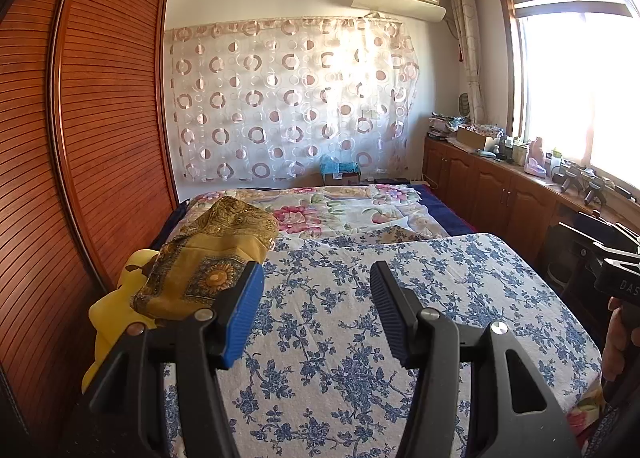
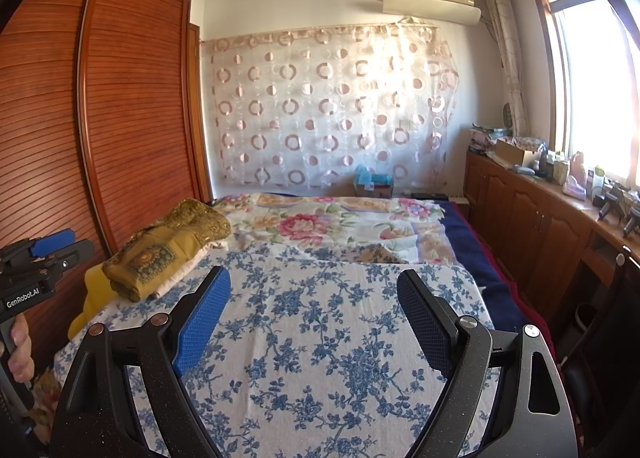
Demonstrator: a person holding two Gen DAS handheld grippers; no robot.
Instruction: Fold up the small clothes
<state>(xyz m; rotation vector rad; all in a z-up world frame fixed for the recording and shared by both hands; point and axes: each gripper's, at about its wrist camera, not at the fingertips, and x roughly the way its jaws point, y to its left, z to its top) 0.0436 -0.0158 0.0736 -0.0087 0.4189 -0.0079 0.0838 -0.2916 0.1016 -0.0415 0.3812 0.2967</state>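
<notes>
Here both grippers hang with their jaws spread and nothing between them: the left gripper (image 1: 316, 310) and the right gripper (image 2: 314, 318) hover side by side over the blue-flowered cloth (image 2: 320, 338) that covers the near part of the bed (image 2: 472, 242). That cloth lies flat and smooth, and nothing rests on its middle. At its left edge sits a pile of clothes (image 2: 160, 258) — a mustard, gold-patterned piece on top, pale fabric under it, a plain yellow piece (image 1: 108, 310) hanging toward the wardrobe (image 1: 100, 98). Whether that pile is already folded or waiting to be folded I cannot settle; the top piece looks bundled, not crisp. Either way, good handling here means taking fabric at an edge or corner with a full bite of the blue pads, one layer only, and keeping the flowered cloth itself out of the pinch — it would ruck up easily.
</notes>
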